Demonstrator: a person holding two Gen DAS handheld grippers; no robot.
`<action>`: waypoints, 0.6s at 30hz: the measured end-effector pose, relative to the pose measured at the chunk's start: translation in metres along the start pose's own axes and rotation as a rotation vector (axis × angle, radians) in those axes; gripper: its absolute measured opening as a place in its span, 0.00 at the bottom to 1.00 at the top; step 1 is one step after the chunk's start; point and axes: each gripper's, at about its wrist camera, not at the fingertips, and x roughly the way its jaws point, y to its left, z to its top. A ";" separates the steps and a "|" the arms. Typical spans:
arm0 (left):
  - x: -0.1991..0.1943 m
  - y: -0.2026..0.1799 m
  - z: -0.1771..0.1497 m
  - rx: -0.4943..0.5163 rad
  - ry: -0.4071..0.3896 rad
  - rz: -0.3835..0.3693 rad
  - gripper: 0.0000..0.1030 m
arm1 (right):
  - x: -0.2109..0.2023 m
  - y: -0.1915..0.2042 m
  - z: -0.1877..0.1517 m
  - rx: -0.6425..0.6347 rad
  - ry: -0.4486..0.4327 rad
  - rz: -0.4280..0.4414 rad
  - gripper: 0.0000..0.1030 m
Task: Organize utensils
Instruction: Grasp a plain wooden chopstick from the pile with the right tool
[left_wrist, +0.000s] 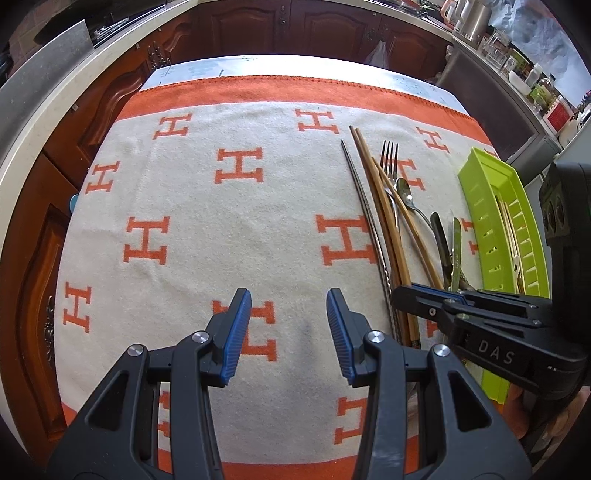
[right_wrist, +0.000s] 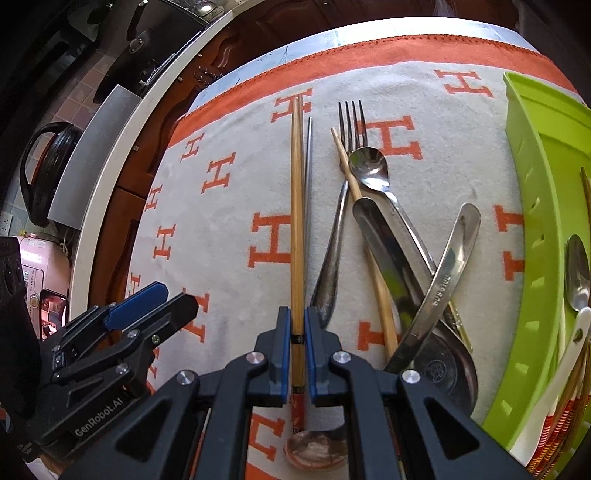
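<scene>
- Kitchen setting: dark wooden cabinets and a pale counter curve round a table covered by a cream cloth (left_wrist: 207, 229) patterned with orange H shapes.
- Right gripper (right_wrist: 298, 332) has its blue pads closed on a pair of bamboo chopsticks (right_wrist: 296, 206) near their handle end; the sticks run straight ahead, away from the gripper.
- Those chopsticks are pale tan, slim and straight, lying side by side, with a thin metal chopstick (right_wrist: 308, 177) just beside them.
- To their right lies a crossed heap: a fork (right_wrist: 351, 122), a spoon (right_wrist: 367, 166), and flat steel handles.
- Green slotted tray (right_wrist: 535, 206) stands at the far right, already holding some utensils; it lies to the right of the held pair.
- Left gripper (left_wrist: 289, 325) hovers over bare cloth, half open and empty, farther from the tray.
</scene>
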 end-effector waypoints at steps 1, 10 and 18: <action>0.000 0.001 -0.001 -0.001 0.001 -0.001 0.38 | 0.000 0.002 -0.001 -0.004 0.002 0.011 0.07; 0.012 0.012 -0.004 -0.032 0.039 -0.003 0.38 | 0.020 0.019 -0.007 -0.039 0.069 0.027 0.07; 0.018 0.016 -0.007 -0.044 0.056 -0.013 0.38 | 0.016 0.013 -0.008 -0.006 0.052 0.057 0.07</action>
